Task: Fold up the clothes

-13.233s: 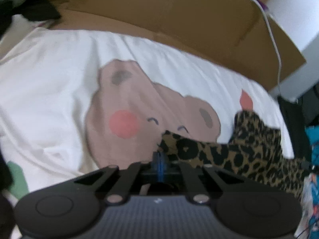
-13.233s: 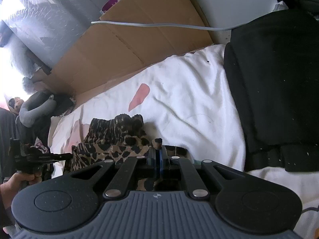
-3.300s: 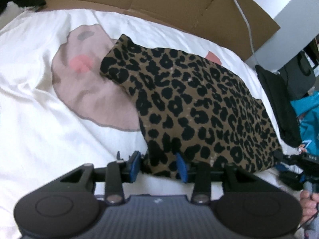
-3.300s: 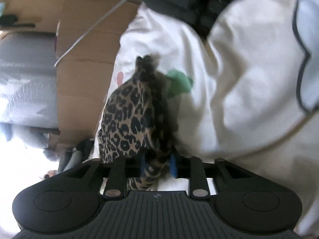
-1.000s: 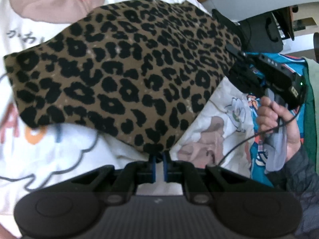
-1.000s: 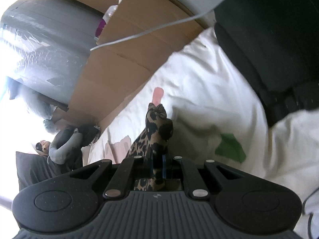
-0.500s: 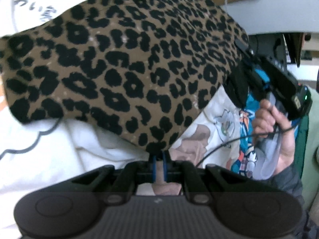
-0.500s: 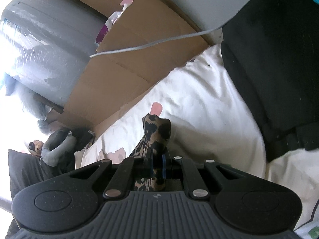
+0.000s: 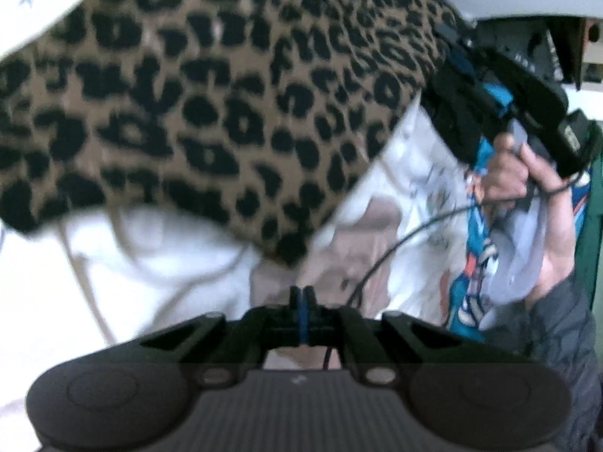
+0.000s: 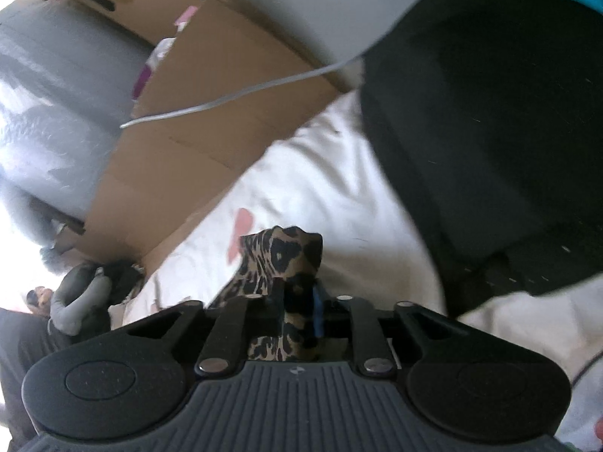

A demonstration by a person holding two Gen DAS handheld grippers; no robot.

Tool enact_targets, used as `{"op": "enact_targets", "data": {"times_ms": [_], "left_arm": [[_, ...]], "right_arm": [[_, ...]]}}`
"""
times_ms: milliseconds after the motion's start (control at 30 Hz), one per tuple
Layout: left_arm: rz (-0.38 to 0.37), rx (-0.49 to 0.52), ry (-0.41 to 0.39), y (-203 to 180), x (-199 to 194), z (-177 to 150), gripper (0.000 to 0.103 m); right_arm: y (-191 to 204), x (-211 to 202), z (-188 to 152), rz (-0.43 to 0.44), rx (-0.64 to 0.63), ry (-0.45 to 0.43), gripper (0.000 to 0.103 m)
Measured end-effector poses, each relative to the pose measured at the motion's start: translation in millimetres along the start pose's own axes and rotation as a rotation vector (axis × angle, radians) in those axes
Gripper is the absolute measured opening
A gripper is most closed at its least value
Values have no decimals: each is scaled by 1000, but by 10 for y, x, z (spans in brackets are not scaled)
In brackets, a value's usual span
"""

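Two grippers in view, one leopard-print garment [image 9: 211, 105] as the landmark. Garment lies spread over a white printed bedsheet [image 9: 158, 260], blurred in the left wrist view. Left gripper [image 9: 301, 295] sits just below the garment's near corner, jaws pressed together, nothing between them, fabric corner apart from the tips. Right gripper [image 10: 297, 301] is at the garment's far right corner; its jaws are opening, and a bunched fold of leopard fabric [image 10: 282, 260] stands up between the fingers; can't tell if the pads press on it. Left wrist view shows the right gripper body [image 9: 497, 101] at the garment's right edge, held by a hand [image 9: 527, 188] in a dark sleeve [image 9: 561, 339], thin black cable hanging from it. Right of the garment: black folded clothing [image 10: 490, 132]. Behind the garment: flattened cardboard [image 10: 211, 113] with a grey cable [image 10: 233, 98] across it.
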State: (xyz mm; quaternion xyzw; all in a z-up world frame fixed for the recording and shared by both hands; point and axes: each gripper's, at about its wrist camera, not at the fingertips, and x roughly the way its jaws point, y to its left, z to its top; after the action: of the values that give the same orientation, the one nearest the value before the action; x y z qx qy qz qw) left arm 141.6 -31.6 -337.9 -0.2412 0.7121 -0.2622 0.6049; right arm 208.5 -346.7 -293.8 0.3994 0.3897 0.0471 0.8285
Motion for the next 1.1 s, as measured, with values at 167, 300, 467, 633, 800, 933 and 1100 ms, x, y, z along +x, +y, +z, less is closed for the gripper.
{"op": "enact_targets", "data": {"times_ms": [167, 300, 467, 633, 800, 933, 1100], "left_arm": [[12, 67, -18, -37, -148, 13, 1], [38, 125, -70, -168, -356, 153, 8], [49, 165, -112, -355, -566, 324, 15], [95, 230, -228, -500, -715, 644, 17], [158, 270, -328, -507, -895, 943, 19], [233, 331, -413, -515, -920, 1073, 23], [273, 402, -452, -527, -914, 1160, 24]], "right_arm": [[-248, -111, -172, 22, 76, 14, 39], [-349, -118, -365, 18, 118, 47, 40], [-440, -110, -560, 26, 157, 86, 41], [-454, -63, -665, 38, 178, 106, 41], [-434, -32, -704, 49, 193, 108, 41], [-433, -26, -707, 49, 199, 110, 40], [-440, -17, -699, 52, 200, 105, 40]]}}
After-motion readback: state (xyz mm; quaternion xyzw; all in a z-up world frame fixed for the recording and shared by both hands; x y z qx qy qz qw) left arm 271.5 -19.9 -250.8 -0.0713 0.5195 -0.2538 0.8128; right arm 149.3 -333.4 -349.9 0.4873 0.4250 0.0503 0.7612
